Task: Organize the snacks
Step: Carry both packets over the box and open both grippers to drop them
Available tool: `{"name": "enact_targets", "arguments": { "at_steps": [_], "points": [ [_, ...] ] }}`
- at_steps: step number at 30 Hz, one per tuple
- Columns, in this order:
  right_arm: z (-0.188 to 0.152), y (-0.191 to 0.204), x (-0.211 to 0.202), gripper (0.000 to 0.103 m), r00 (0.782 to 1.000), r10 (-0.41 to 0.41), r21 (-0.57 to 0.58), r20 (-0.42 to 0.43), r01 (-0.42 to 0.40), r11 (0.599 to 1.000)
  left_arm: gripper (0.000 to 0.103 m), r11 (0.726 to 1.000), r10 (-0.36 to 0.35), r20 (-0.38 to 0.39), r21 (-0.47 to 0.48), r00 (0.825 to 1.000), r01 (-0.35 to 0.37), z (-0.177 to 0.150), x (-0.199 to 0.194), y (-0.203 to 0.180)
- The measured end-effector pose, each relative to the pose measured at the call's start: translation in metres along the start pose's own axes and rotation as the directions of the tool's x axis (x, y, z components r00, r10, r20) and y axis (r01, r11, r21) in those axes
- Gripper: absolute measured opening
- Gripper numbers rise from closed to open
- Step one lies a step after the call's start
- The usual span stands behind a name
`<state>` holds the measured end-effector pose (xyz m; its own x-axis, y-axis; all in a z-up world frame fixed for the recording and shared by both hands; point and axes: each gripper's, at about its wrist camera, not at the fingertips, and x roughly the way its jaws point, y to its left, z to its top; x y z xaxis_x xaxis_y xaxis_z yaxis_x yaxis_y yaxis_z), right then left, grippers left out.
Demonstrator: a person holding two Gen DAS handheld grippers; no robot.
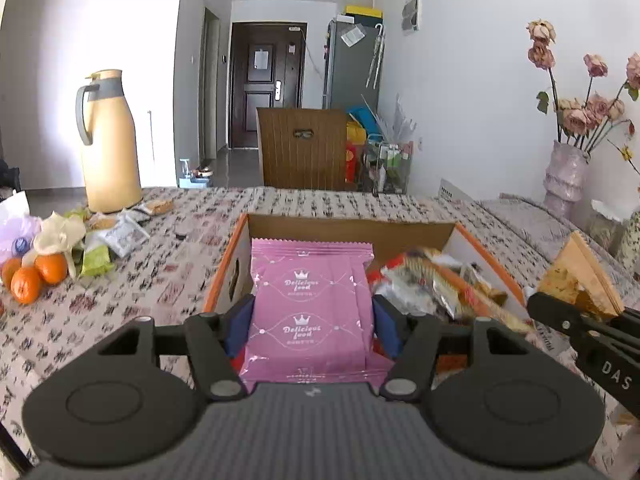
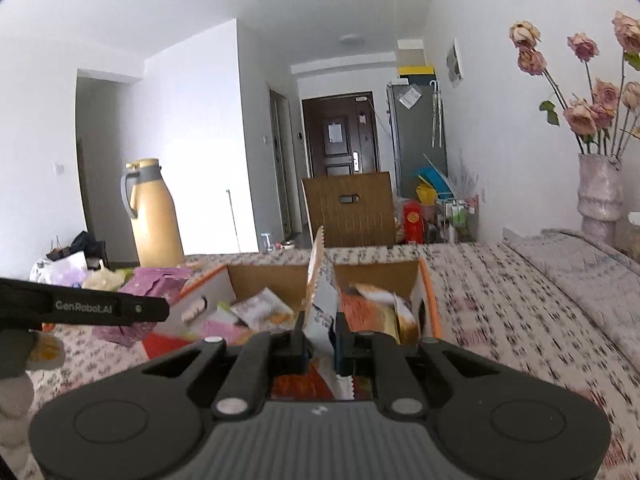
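pink packets [image 1: 310, 312] sit clamped in our left claw [image 1: 312, 320], an orange packet [image 2: 320, 304] pinched in our right claw [image 2: 320, 340], so we should lift both clear of the cardboard box [image 1: 348, 228] rim.

left gripper [image 1: 314, 320] angled slightly downward, blue pads [image 1: 240, 328] pressed against both sides of a pink snack packet [image 1: 310, 312]. right gripper [image 2: 319, 338] nearly level, jaws almost fully together, pinching a thin orange-and-white wrapper [image 2: 320, 300] standing on edge.
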<state>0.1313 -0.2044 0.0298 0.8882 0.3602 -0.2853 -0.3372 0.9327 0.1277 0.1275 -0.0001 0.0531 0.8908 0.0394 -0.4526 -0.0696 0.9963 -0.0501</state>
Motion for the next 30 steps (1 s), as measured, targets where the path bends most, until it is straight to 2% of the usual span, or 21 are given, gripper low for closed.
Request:
{"name": "enact_targets", "arguments": {
  "at_steps": [6,19,25,30],
  "points": [
    [0.02,-0.002,0.032,0.011,1.0,0.021,0.01,0.004,-0.021,1.0,0.063,1.0,0.012,0.006,-0.013,1.0,-0.012,0.011,0.021,-0.004],
    [0.041,-0.001,0.095,0.011,1.0,-0.006,-0.02,-0.025,0.005,1.0,0.063,0.999,0.051,0.007,-0.004,0.999,-0.051,0.037,0.072,-0.008],
    [0.034,-0.006,0.108,0.011,1.0,0.006,0.0,-0.012,-0.006,1.0,0.063,0.996,0.088,0.017,0.031,0.996,-0.088,0.026,0.095,-0.014],
    [0.027,-0.012,0.116,0.011,0.999,0.023,0.015,-0.035,-0.023,1.0,0.063,0.996,0.085,-0.006,0.034,0.996,-0.085,0.018,0.108,-0.012]
  ]
}}
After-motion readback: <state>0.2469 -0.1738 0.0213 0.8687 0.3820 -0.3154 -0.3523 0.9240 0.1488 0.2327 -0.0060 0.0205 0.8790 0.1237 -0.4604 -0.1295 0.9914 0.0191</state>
